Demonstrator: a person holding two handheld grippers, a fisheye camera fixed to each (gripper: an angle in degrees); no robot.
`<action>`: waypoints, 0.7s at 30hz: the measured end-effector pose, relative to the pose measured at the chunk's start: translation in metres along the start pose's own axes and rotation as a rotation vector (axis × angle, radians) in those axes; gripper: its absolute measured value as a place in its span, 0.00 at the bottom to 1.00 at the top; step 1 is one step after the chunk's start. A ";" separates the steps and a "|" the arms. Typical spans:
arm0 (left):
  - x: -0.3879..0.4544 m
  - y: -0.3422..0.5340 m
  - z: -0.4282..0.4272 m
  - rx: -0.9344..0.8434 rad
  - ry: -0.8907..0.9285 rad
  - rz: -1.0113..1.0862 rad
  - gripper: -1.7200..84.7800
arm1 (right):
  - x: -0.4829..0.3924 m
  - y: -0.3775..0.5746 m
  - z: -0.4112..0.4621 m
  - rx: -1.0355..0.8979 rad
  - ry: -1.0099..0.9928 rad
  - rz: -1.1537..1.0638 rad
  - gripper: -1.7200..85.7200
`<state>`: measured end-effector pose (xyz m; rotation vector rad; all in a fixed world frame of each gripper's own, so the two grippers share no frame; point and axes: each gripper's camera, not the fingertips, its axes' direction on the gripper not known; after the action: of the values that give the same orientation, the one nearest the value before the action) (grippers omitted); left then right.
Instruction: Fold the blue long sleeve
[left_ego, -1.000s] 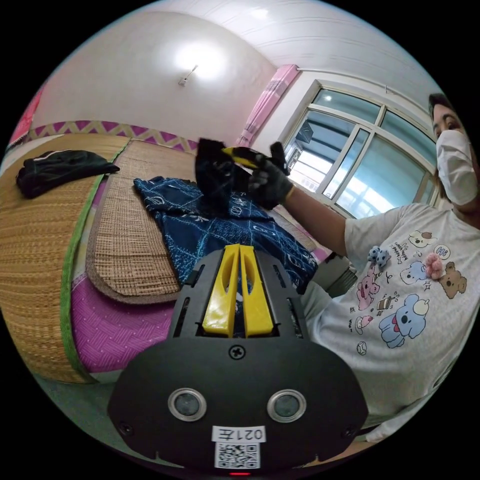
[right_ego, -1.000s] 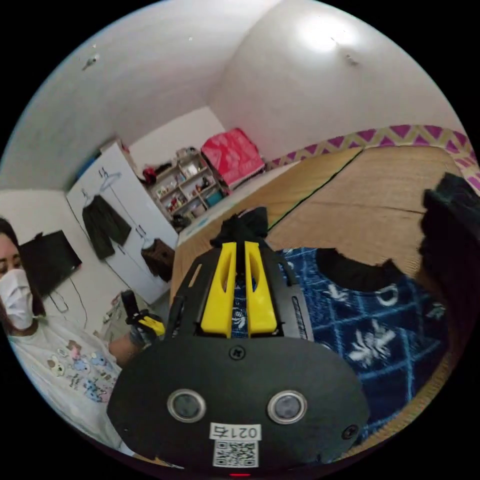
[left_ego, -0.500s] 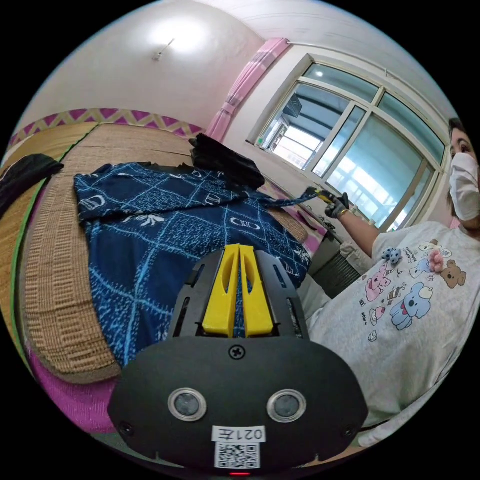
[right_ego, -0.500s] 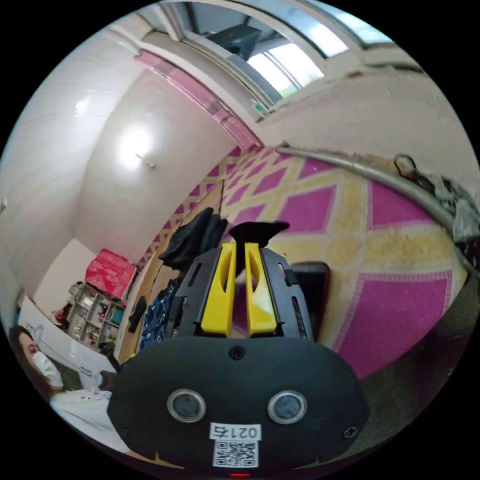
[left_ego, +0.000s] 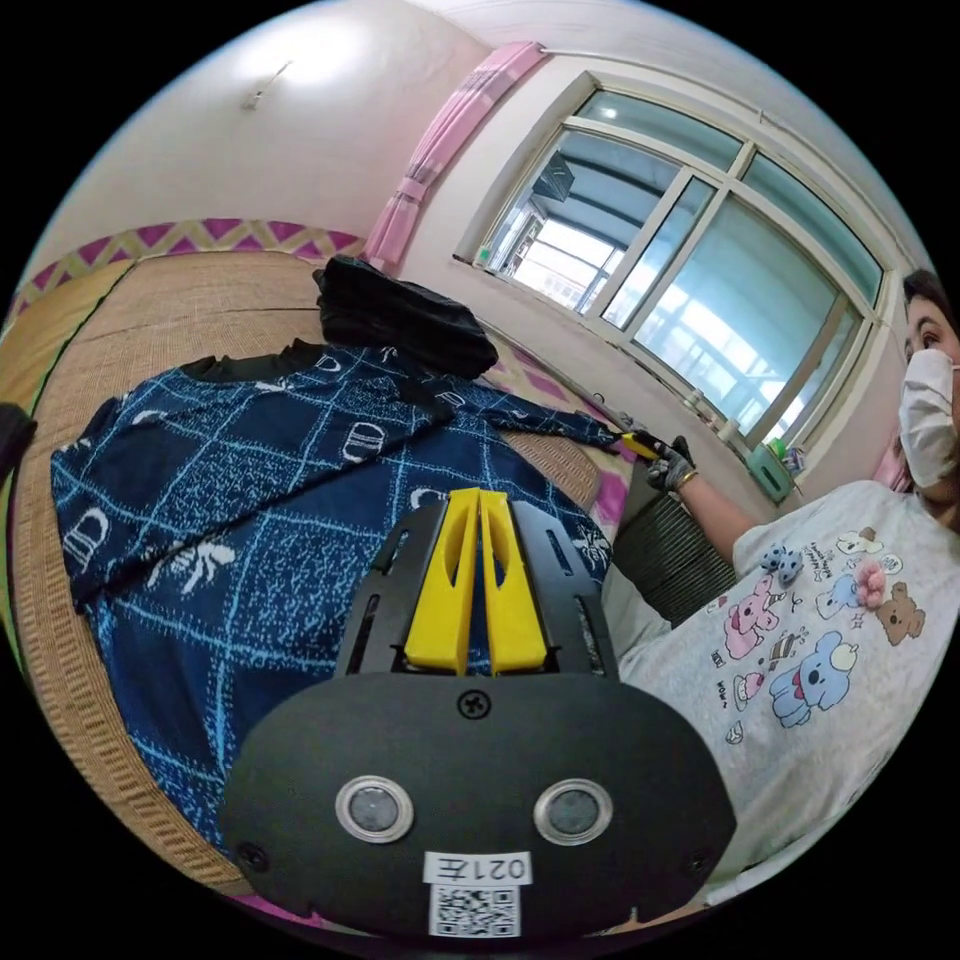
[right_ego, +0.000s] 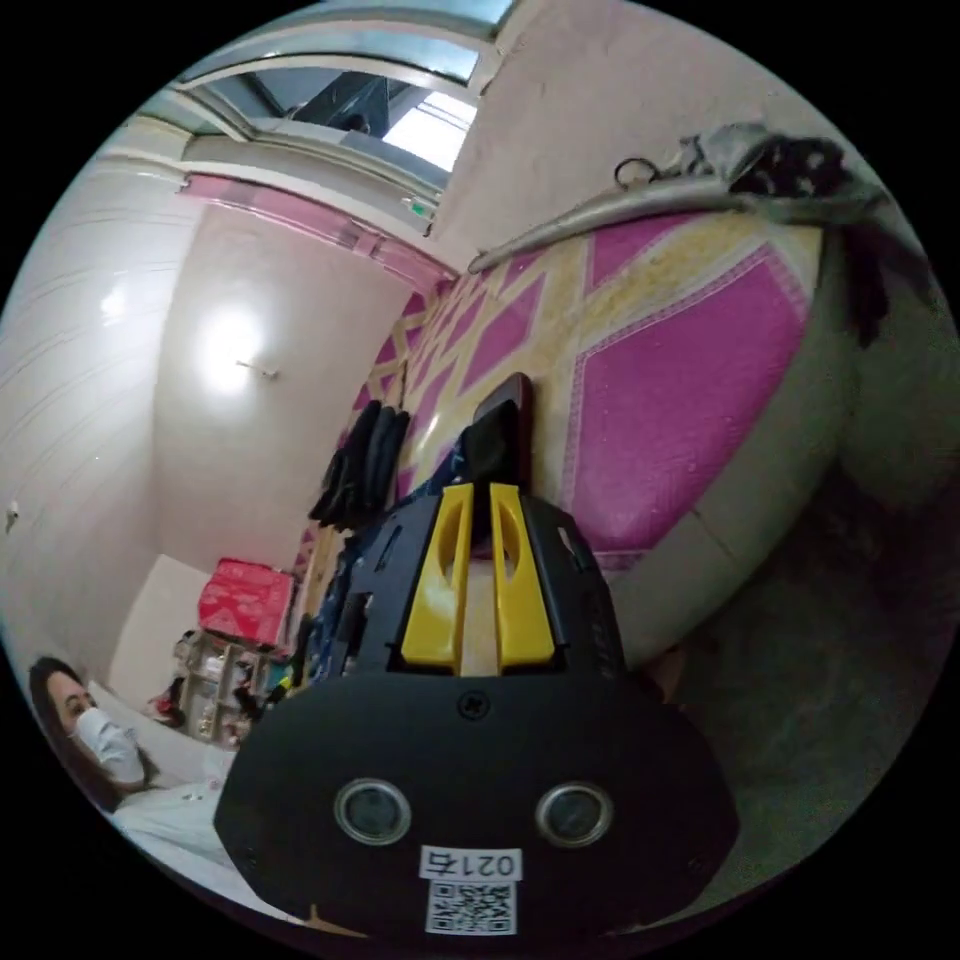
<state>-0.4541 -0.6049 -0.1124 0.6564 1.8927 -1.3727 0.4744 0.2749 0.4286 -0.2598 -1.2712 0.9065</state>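
Both tongs (left_ego: 478, 497) (right_ego: 472, 490) clamped on blue shirt (left_ego: 230, 500); sleeve stretched sideways over mat (left_ego: 90, 740).

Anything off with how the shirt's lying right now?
Mostly flat, but the blue shirt has one sleeve stretched off the mat's edge by the right gripper, and a diagonal crease crosses the chest.

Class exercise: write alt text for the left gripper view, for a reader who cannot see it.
A blue long sleeve lies spread on a woven mat, one sleeve pulled out sideways by the right gripper. The left gripper pinches its near edge; a folded black garment lies beyond, below a window.
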 end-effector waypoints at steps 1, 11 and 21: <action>0.000 -0.008 0.006 -0.010 -0.027 -0.006 0.01 | -0.015 0.005 -0.010 0.062 0.104 -0.007 0.06; 0.015 -0.100 0.119 -0.176 -0.270 0.253 0.10 | -0.189 0.051 0.125 -0.100 0.174 -0.669 0.09; 0.000 -0.159 0.123 -0.239 -0.354 0.269 0.03 | -0.231 0.084 0.232 -0.305 0.210 -0.807 0.05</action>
<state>-0.5417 -0.7712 -0.0419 0.4896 1.5869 -0.9982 0.2255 0.0954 0.2862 -0.0585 -1.1654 -0.0060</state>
